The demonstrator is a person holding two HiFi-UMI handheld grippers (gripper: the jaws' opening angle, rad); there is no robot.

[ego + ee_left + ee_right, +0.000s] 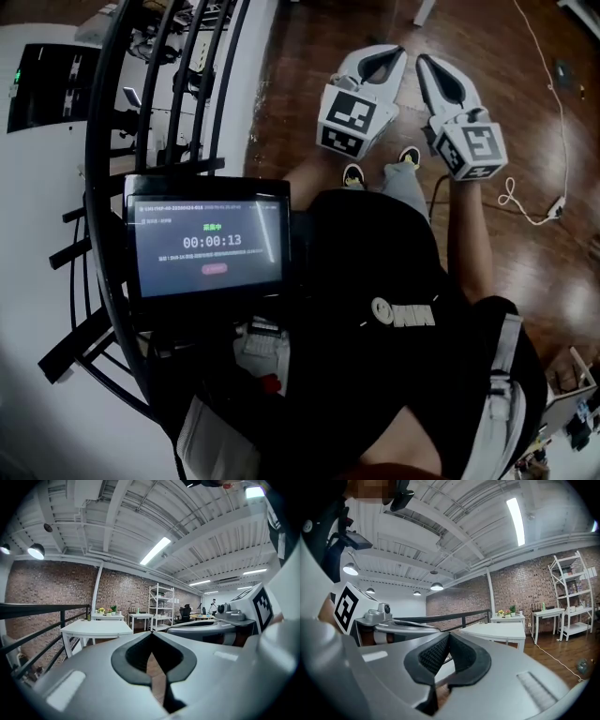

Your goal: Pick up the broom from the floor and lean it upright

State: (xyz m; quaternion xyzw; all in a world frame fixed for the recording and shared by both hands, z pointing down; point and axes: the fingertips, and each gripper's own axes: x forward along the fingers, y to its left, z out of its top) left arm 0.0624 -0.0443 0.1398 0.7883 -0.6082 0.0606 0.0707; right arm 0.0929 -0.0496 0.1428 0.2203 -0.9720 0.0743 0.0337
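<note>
Both arms were stretched out ahead of the torso, side by side. The left hand-held gripper (396,52) and the right hand-held gripper (424,62) pointed nearly level, their tips near each other, each with jaws closed together and nothing between them

The glossy brown wooden plank floor (309,84) gleamed under the lights. The left gripper (152,633) showed smooth, matt grey plastic with black rubbery pads (136,656). On the right gripper (447,635), the black ribbed pads (433,653) looked rough. Behind them stood the rough red brick wall (47,583), the black painted metal railing (42,609) and the matt white table (96,626). The black cloth shirt (375,272) looked soft and the dark tablet screen (208,234) glassy.
</note>
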